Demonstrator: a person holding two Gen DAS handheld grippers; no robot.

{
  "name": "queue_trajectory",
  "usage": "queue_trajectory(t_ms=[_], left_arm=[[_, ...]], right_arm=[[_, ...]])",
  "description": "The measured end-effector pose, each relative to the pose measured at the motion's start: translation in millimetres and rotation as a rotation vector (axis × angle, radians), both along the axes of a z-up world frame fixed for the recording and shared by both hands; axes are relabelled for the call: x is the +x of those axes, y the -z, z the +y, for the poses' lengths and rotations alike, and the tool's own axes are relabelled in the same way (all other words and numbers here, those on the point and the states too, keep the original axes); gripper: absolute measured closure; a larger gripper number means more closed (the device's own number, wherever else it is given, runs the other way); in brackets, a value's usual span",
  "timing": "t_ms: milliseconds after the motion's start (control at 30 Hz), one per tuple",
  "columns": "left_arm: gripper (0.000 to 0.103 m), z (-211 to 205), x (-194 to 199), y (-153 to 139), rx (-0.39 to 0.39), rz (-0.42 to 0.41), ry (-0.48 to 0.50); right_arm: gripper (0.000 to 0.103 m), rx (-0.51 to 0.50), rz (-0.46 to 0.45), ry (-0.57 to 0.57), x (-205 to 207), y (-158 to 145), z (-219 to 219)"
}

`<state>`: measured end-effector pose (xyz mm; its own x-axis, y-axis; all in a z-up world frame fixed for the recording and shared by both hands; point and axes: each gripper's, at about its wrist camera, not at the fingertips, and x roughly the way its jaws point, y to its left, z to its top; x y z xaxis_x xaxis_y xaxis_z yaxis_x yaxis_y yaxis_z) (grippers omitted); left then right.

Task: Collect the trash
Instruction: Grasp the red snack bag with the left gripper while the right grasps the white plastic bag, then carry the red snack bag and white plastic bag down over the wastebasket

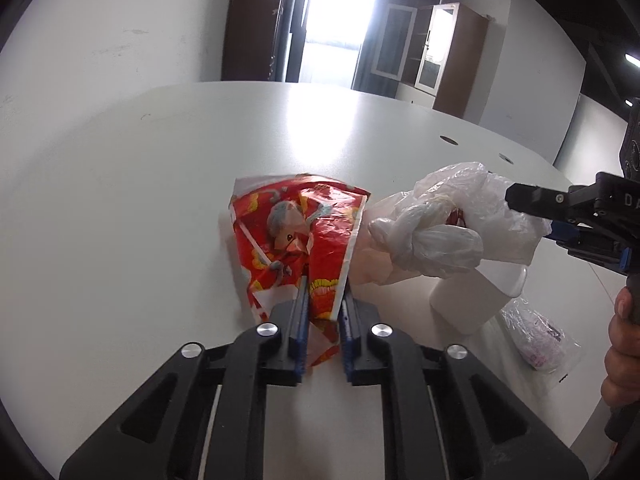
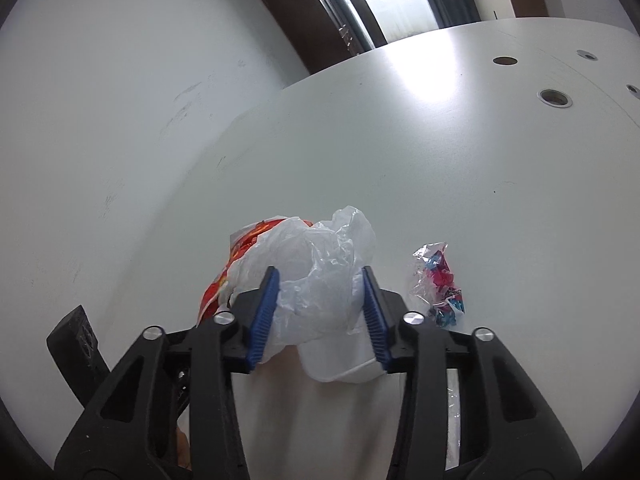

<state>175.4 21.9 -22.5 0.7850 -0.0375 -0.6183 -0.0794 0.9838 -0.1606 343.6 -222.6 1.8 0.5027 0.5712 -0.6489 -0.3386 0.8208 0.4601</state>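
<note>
A crumpled red printed wrapper lies on the white table. My left gripper is shut on its near edge, with the foil pinched between the blue pads. Just right of it is a knotted translucent white plastic bag. In the right wrist view that plastic bag fills the space between the jaws of my right gripper, and both pads press its sides. The red wrapper peeks out behind the bag on the left.
A white plastic cup lies on its side under the bag, low between the right fingers as the cup. A small clear wrapper with red and blue print lies to the right. The table has round cable holes. A person's hand holds the right gripper.
</note>
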Motion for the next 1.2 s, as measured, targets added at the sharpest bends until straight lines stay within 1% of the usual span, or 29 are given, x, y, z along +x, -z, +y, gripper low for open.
queue_trajectory(t_ms=[67,133,233,300,467,633,733,833,933,1000,1067,1200], left_arm=[[0.096,3,-13,-8,0.015,-0.054,-0.04],[0.098,9,-26,-14,0.005,-0.08,-0.064],[0.099,20,-46,-22,-0.044,-0.107,-0.091],[0.099,24,-63,-28,-0.07,-0.127,-0.092],[0.099,10,-103,-46,-0.034,-0.177,-0.059],[0.099,-2,-144,-65,-0.02,-0.222,-0.021],[0.099,-8,-164,-73,-0.009,-0.237,-0.001],[0.099,-10,-188,-74,-0.013,-0.242,0.025],[0.099,-8,-203,-65,-0.055,-0.225,0.077],[0.099,-4,-208,-56,-0.068,-0.209,0.07],[0.099,-2,-221,-51,-0.066,-0.21,0.07],[0.099,-1,-237,-50,-0.055,-0.212,0.083]], right_arm=[[0.092,0.0,-0.018,-0.009,-3,-5,1],[0.095,0.012,-0.057,-0.021,-9,-12,1],[0.097,0.027,-0.104,-0.049,-23,-22,2],[0.097,0.027,-0.133,-0.071,-35,-28,4],[0.098,-0.009,-0.23,-0.095,-72,-46,6],[0.097,-0.056,-0.316,-0.106,-111,-62,2],[0.098,-0.063,-0.357,-0.121,-133,-70,-2],[0.098,-0.08,-0.401,-0.136,-161,-78,-7],[0.098,-0.123,-0.436,-0.138,-185,-82,-11],[0.098,-0.131,-0.438,-0.141,-198,-81,-17],[0.098,-0.128,-0.437,-0.149,-210,-77,-23],[0.098,-0.127,-0.42,-0.169,-234,-63,-34]])
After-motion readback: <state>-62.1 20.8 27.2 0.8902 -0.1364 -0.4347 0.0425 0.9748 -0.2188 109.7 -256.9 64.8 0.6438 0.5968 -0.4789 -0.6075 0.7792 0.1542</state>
